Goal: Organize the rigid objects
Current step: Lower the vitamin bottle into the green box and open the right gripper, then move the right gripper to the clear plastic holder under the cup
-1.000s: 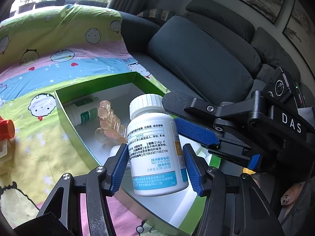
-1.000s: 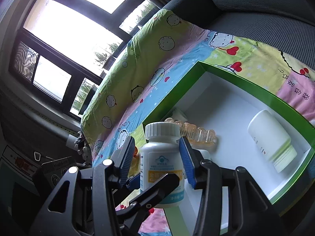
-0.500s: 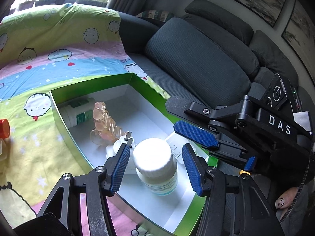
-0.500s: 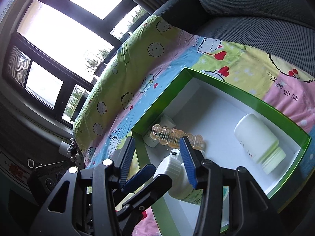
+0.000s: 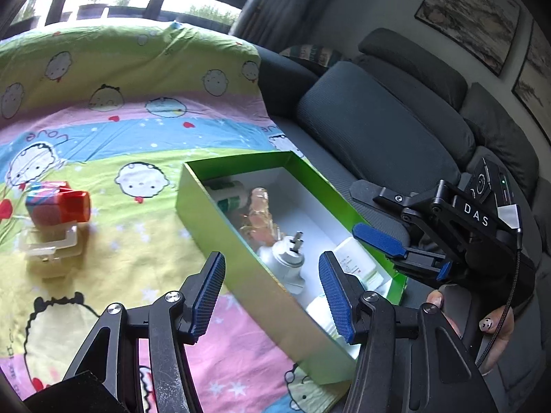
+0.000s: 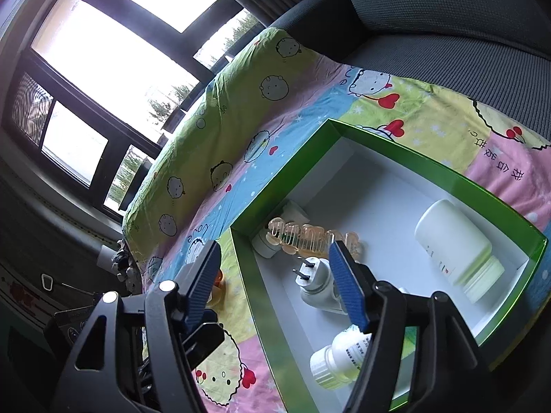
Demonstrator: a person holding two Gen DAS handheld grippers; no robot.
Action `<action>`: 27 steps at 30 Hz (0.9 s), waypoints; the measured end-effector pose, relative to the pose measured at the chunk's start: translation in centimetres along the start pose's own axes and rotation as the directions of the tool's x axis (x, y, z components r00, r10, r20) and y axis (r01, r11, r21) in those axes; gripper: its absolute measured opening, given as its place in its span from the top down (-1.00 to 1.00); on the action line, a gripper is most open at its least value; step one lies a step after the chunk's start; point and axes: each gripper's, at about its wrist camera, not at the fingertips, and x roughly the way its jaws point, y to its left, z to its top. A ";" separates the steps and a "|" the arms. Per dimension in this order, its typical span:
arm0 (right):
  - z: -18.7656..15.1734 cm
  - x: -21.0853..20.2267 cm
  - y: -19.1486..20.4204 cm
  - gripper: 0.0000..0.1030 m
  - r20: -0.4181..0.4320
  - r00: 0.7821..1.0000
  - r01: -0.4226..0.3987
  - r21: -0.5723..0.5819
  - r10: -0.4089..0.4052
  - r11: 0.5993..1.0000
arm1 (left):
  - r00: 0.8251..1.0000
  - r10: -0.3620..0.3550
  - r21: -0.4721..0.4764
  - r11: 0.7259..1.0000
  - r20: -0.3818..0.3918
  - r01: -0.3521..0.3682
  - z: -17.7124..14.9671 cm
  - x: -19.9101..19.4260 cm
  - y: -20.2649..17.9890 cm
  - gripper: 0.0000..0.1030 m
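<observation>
In green box (image 6: 509,220): released bottle (image 6: 339,358) lying; right hand-held gripper (image 6: 275,285) opening, empty.

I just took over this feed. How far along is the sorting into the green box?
Done: the green box holds a big bottle, a hair clip, a plug, a small jar and a small bottle lying on its side. In hand: nothing; the right gripper is opening over the box, and the left gripper is empty. Left: the red item and clear item on the blanket.
</observation>
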 end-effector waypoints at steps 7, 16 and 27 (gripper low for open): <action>-0.6 0.8 1.3 -0.36 -0.010 1.000 0.007 -0.044 -0.007 0.999 | 0.990 0.134 -0.082 0.988 0.032 -0.131 -1.2 -3.7 5.0 -0.12; -1.7 2.4 3.8 -0.44 -0.029 0.999 0.038 -0.137 -0.042 0.990 | 0.958 0.280 -0.233 0.937 0.060 -0.259 -3.1 -7.1 11.9 -0.13; -4.3 5.5 8.3 -0.60 -0.098 0.995 -0.005 -0.286 -0.024 0.958 | 0.935 0.347 -0.362 0.882 0.066 -0.302 -4.5 -8.8 17.2 -0.13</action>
